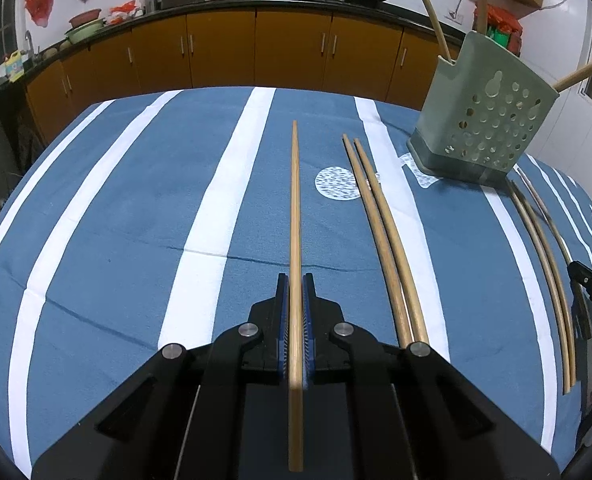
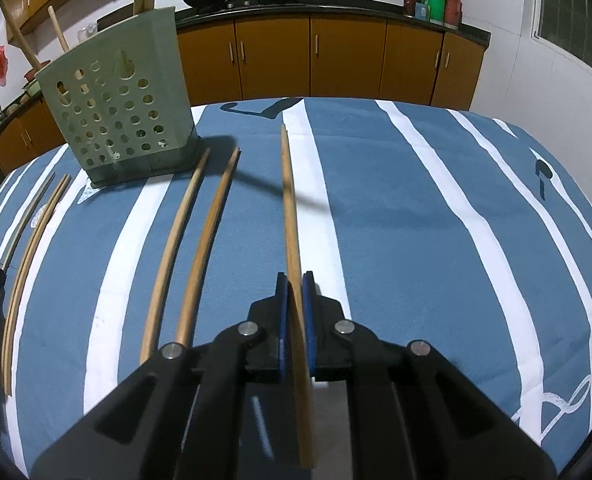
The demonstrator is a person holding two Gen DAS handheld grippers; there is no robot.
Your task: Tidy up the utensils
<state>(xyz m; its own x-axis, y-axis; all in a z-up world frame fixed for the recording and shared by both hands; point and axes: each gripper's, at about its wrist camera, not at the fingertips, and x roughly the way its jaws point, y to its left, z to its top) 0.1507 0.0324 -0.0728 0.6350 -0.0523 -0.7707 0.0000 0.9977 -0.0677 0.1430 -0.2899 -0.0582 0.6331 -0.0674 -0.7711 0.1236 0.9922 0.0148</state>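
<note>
My left gripper (image 1: 295,280) is shut on a long wooden chopstick (image 1: 295,208) that points straight ahead over the table. My right gripper (image 2: 294,280) is shut on another wooden chopstick (image 2: 288,200), also pointing forward. A green perforated utensil holder (image 1: 481,120) stands at the far right in the left wrist view and at the far left in the right wrist view (image 2: 120,100), with several sticks in it. A pair of chopsticks (image 1: 379,224) lies beside my left gripper. Another pair (image 2: 188,240) lies left of my right gripper.
The table carries a blue and white striped cloth (image 1: 116,220). Thin chopsticks (image 1: 547,272) lie near the right edge in the left wrist view. A round white sticker (image 1: 337,184) lies on the cloth. Orange kitchen cabinets (image 1: 256,48) stand behind the table.
</note>
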